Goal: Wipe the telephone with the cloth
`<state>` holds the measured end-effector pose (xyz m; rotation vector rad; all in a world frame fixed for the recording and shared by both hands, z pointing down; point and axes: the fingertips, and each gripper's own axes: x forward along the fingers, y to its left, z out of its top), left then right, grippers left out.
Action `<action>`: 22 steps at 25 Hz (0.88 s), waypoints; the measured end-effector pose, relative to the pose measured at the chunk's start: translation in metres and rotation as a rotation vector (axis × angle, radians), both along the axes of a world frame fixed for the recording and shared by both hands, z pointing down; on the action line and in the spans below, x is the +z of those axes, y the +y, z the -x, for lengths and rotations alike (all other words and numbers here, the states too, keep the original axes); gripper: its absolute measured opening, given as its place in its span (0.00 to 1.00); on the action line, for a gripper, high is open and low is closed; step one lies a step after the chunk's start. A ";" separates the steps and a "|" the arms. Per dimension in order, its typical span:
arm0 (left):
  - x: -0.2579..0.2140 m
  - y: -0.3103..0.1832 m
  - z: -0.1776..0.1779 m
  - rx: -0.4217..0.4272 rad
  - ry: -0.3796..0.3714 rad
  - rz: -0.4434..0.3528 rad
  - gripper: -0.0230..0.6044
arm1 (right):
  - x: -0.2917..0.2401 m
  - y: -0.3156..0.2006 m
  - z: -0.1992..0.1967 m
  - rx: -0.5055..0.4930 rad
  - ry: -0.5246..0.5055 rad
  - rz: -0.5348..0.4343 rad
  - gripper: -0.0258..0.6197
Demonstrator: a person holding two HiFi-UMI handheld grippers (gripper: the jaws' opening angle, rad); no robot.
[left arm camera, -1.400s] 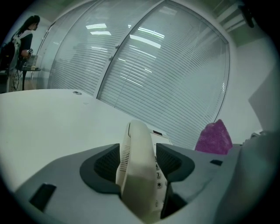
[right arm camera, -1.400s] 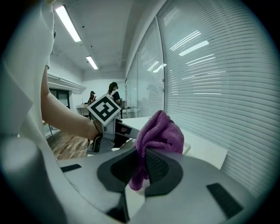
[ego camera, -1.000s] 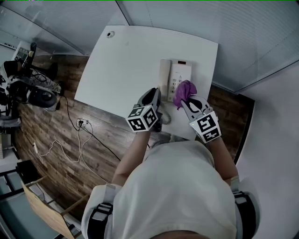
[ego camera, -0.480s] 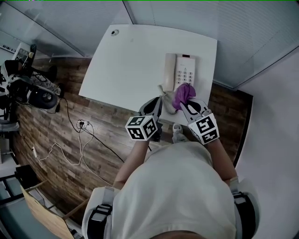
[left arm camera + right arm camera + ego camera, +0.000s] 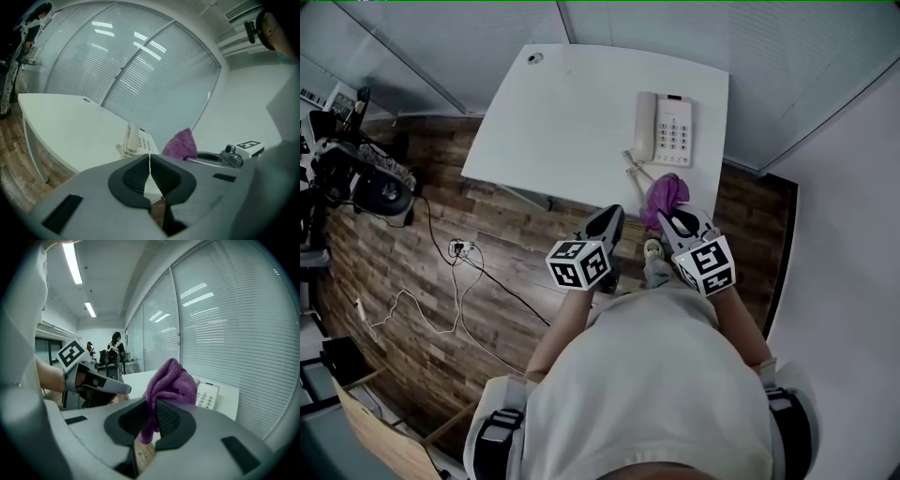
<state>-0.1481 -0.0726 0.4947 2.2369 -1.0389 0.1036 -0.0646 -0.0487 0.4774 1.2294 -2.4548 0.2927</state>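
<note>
A cream telephone (image 5: 664, 128) with its handset on the cradle and a coiled cord lies at the near right corner of the white desk (image 5: 572, 112); in the left gripper view the telephone (image 5: 136, 139) shows small beyond the jaws. My right gripper (image 5: 673, 222) is shut on a purple cloth (image 5: 664, 198), held off the desk's near edge, short of the phone. In the right gripper view the cloth (image 5: 169, 383) bulges up out of the jaws. My left gripper (image 5: 606, 222) hangs beside it, shut with nothing between its pads, jaws touching (image 5: 149, 164).
Wood floor (image 5: 431, 253) lies under and left of the desk, with a power strip and trailing cable (image 5: 465, 249). Camera gear on a stand (image 5: 356, 178) sits at far left. Glass walls with blinds (image 5: 220, 324) run behind the desk. A distant person (image 5: 116, 352) stands down the room.
Both grippers have drawn back from the telephone toward the body, the cloth coming off the phone. The left gripper's jaws have closed empty.
</note>
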 end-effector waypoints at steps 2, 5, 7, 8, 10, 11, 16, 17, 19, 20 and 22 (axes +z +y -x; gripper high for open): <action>-0.002 0.013 0.003 0.012 0.014 -0.001 0.08 | -0.002 0.013 0.006 0.006 -0.005 -0.002 0.11; -0.005 0.035 0.011 0.026 0.020 -0.005 0.08 | -0.005 0.035 0.015 0.015 -0.015 -0.001 0.11; -0.007 0.047 0.014 0.034 0.020 -0.008 0.08 | -0.007 0.048 0.020 0.015 -0.013 -0.001 0.11; -0.006 0.052 0.015 0.036 0.021 -0.007 0.08 | -0.006 0.054 0.022 0.013 -0.009 -0.001 0.11; -0.006 0.060 0.017 0.035 0.030 -0.004 0.08 | -0.005 0.063 0.024 0.008 0.001 -0.003 0.11; -0.006 0.064 0.018 0.035 0.034 -0.004 0.08 | -0.005 0.067 0.025 0.007 0.005 -0.006 0.11; -0.007 0.086 0.025 0.037 0.026 -0.017 0.08 | -0.013 0.085 0.034 0.005 0.001 -0.026 0.11; -0.006 0.089 0.027 0.034 0.025 -0.019 0.08 | -0.014 0.088 0.035 0.001 0.003 -0.030 0.11; -0.005 0.094 0.030 0.024 0.025 -0.020 0.08 | -0.014 0.095 0.038 -0.009 0.007 -0.035 0.11; -0.004 0.097 0.032 0.018 0.026 -0.019 0.08 | -0.014 0.098 0.039 -0.014 0.008 -0.036 0.11; -0.004 0.102 0.035 0.010 0.025 -0.017 0.08 | -0.014 0.105 0.041 -0.021 0.008 -0.037 0.11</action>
